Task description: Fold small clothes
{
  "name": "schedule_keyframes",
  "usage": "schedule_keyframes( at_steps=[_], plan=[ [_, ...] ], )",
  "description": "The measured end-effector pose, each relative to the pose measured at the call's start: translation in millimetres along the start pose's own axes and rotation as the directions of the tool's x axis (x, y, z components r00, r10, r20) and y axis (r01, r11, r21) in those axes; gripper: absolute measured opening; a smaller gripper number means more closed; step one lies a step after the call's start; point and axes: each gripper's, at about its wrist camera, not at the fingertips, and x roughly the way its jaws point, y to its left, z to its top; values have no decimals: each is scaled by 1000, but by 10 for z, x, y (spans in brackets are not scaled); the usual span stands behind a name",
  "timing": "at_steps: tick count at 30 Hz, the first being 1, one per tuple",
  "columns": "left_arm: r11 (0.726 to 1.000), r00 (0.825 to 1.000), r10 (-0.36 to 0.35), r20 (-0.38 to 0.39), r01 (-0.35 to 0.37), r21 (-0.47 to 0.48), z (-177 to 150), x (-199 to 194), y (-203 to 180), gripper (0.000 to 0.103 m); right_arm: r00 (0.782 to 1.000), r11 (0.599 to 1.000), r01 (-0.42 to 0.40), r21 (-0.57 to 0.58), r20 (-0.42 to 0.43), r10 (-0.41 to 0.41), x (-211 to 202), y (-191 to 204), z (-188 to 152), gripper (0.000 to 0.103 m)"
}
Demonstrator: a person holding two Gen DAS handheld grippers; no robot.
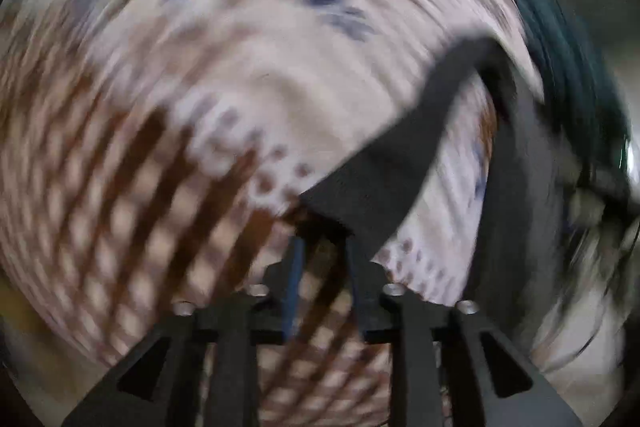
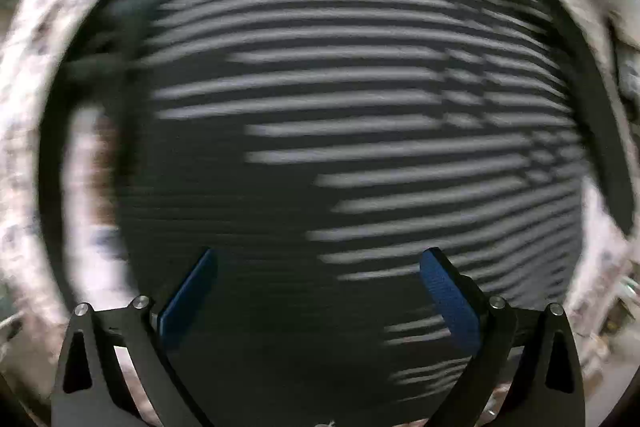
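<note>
**Striped garment under the open right claw; left claw at a dark band**

Striped garment [image 2: 340,115], dark with pale bars, fills nearly the whole right wrist view and is the landmark here. It lies flat on a pale patterned cloth [image 2: 36,131], which shows as a ring around the garment's edges. The stripes run side to side across the view, so I judge the garment's long axis to lie crosswise to the line of the right claw's fingers, though blur hides its true outline.

The right claw [image 2: 320,291] hangs directly above the garment's near part, pointing down onto it. Its blue pads stand wide apart and nothing is between them; it grips nothing. The garment lies straight ahead of this claw, so the right hand is the nearer one for the next pinch.

In the left wrist view, heavily smeared, the same pale cloth [image 1: 200,67] with brown checks spreads behind a dark band of fabric [image 1: 400,163], possibly a sleeve or hem of the garment. The band's end comes down to the tips of the left claw [image 1: 322,247]. Its pads are close together but not shut; whether they pinch the band I cannot tell.

Count: one striped garment, one patterned cloth, two claws.
</note>
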Motion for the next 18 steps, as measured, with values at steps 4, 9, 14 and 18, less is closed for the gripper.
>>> schedule_keyframes(
  at_steps=[4,9,14,18],
  plan=[
    [945,992,-77,100,105,-311,-44,-3,305,30,986,983,-168,-77,-30,166,-168,666,367,103],
    [895,981,-116,154,170,-412,151,240,250,33,970,961,-244,-128,-29,242,-161,1501,950,103],
    [902,990,-70,123,116,-416,382,448,258,15,958,955,-288,-77,-33,286,70,1983,1479,72],
    [935,981,-34,189,98,-342,661,287,330,1,968,971,-238,24,-70,239,446,2348,1768,36]
  ],
)
